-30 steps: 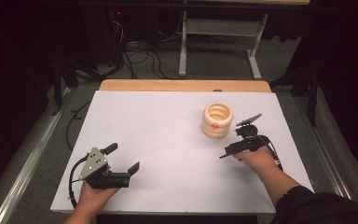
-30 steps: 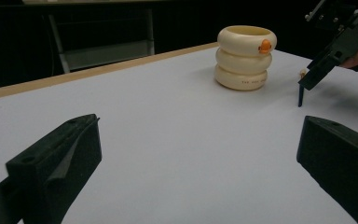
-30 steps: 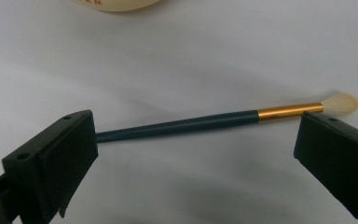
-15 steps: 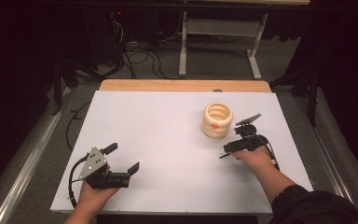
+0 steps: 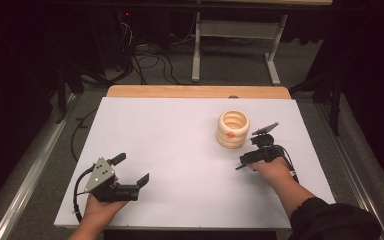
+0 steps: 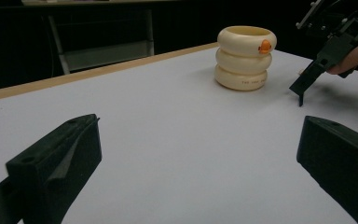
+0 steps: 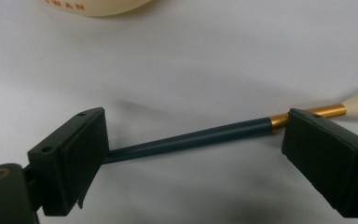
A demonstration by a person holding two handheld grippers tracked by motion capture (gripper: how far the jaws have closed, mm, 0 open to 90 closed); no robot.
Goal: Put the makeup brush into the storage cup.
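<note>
A white table carries everything here, and the placement reads as a setup for one hand to work while the other waits. Toward two o'clock on it stands a cream ribbed holder, three stacked rings with a small orange mark, open at the top, so it looks like the place a tool would go. The left gripper sits at about seven o'clock, well apart from the holder, its jaws spread wide with nothing between them; judging by that distance it is parked out of the way. The right gripper hovers at four o'clock of the holder, just beside it and tipped down toward the table, which suits a pickup from the surface. The right gripper view explains the tilt: a slim paintbrush with a dark blue handle, a gold ferrule and pale bristles lies flat on the table, crossing the gap between the wide-open jaws, which straddle it without closing on it. The high view is too coarse to make the brush out, yet it alone lays out how far apart the two hands are. The left gripper view adds the holder's side profile and faint lettering on its lowest ring, too small to read, with the right gripper at its three o'clock.
</note>
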